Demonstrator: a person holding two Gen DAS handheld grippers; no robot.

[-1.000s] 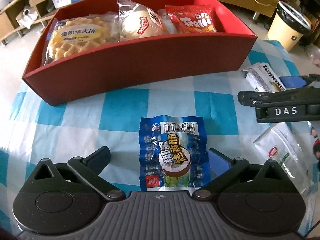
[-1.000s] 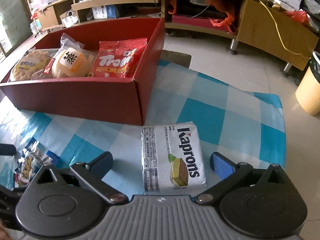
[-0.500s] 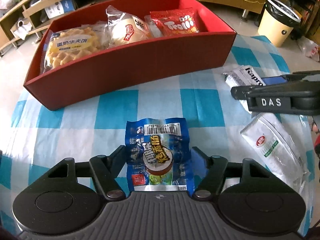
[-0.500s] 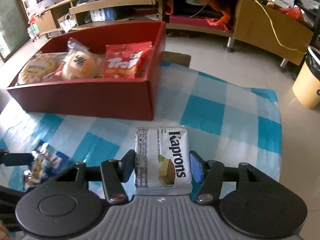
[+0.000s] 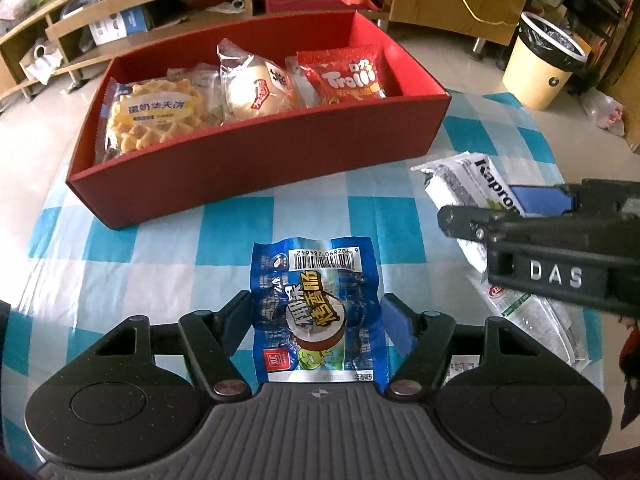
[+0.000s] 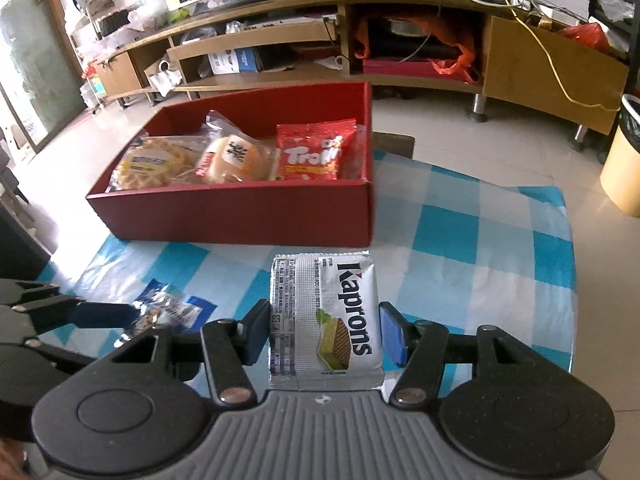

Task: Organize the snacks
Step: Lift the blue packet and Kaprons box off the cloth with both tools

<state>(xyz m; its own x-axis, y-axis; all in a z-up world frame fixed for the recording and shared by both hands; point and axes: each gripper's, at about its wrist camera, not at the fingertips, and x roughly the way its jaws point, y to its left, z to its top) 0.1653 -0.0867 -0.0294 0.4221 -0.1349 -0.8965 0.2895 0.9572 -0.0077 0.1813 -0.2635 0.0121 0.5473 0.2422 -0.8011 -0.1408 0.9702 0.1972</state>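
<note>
Left gripper (image 5: 316, 322): fingers (image 5: 236, 320) closed onto the side edges of the blue sausage packet (image 5: 316, 312), gripped low so the barcode end points toward the red box (image 5: 256, 160). The packet lies flat or barely raised on the near side of the box; which, I cannot tell.

Right gripper (image 6: 324, 334): fingers (image 6: 256, 332) pressed against both long sides of the Kaprons wafer pack (image 6: 324, 320), label up. It appears lifted off the worktop (image 6: 460, 248), just short of the box's near wall at its right end. A side grip suits a firm, squared pack.

Red box: open-topped; holds a waffle pack (image 5: 154, 114) at its left end, a bun (image 5: 256, 88) in the middle and a Trolli bag (image 5: 344, 76) to the right, stood side by side against the back. Space seems left along its near wall, likely for both held items.

Clear sachet (image 5: 528, 316): on the checked cloth, to the right of the box and nearer the camera, under the right gripper, unsorted.
</note>
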